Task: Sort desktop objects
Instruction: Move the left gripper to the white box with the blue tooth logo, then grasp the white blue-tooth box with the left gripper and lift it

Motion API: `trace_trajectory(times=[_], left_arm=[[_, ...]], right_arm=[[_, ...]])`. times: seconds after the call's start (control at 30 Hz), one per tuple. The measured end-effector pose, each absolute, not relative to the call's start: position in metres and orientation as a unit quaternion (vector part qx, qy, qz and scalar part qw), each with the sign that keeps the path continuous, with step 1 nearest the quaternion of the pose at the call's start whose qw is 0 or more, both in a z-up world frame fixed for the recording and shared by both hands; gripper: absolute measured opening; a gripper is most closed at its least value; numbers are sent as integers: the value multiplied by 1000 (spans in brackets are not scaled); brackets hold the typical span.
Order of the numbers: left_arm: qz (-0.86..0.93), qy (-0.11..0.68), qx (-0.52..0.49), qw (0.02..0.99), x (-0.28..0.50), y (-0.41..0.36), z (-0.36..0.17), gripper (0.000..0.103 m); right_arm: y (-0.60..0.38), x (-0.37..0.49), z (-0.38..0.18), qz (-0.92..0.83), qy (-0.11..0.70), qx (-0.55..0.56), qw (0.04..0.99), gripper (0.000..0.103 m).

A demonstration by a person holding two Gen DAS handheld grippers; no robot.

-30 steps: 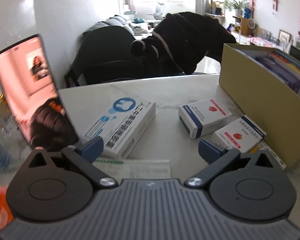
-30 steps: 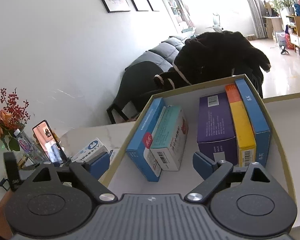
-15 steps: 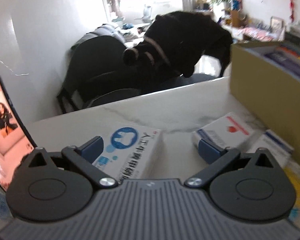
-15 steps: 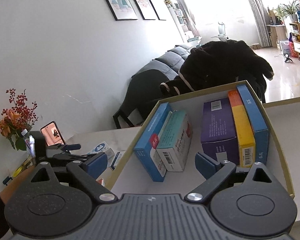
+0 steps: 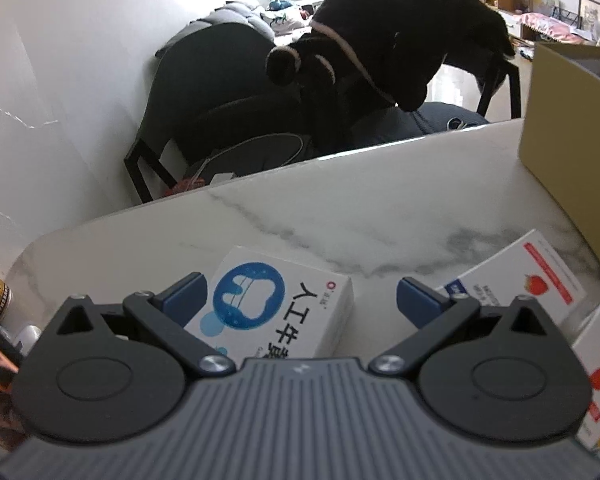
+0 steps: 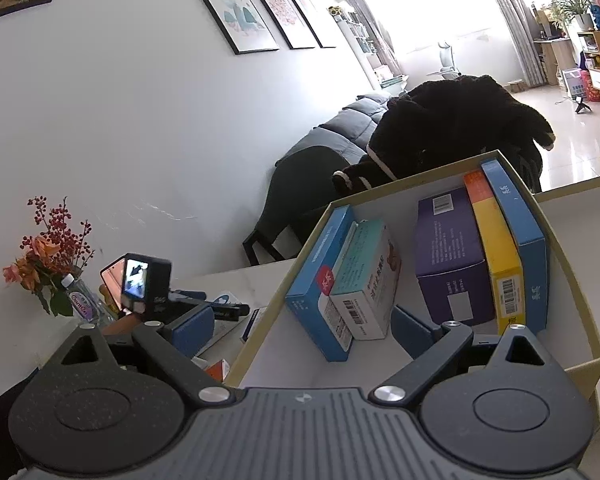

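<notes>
Left gripper (image 5: 298, 294) wide open, holding nothing, straddling the white box with blue logo (image 5: 272, 312) flat on the marble worktop (image 5: 340, 216). Strawberry-print boxes (image 5: 528, 276) at 3 o'clock of it. Right gripper (image 6: 302, 324) open, empty, over the cardboard box (image 6: 580, 280) at 2 o'clock, medicine boxes (image 6: 448, 264) standing inside.

White wall (image 6: 140, 120), perhaps grey sofa (image 6: 340, 132).
</notes>
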State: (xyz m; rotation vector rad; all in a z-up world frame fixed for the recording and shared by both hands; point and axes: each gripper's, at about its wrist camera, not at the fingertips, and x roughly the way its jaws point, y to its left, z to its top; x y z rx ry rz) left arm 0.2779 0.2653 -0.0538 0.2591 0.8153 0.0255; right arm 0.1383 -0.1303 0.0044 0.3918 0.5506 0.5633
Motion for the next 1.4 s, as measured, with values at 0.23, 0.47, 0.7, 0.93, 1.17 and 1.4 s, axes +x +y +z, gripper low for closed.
trace_trajectory(times=[0.23,0.47,0.7,0.93,1.17,1.4], left_arm=[[22,419,138,897,285,272,-64,103],[23,434,107,894,292,285,-64,103],[11,433,97,896,287,282,-66,102],[-21,424,108,899,273,262,-68,102],[-41,418,115,900,256,249,-70,102],[-63,411,125,901,236,242,-71,102]], right_arm=[[-129,132,3,281,263,198,902,96],[-126,125,0,291,261,209,897,97],[-128,120,3,297,257,220,893,97],[-129,115,5,304,252,236,888,97],[-128,107,6,306,251,237,887,97],[-126,99,3,307,254,244,884,98]])
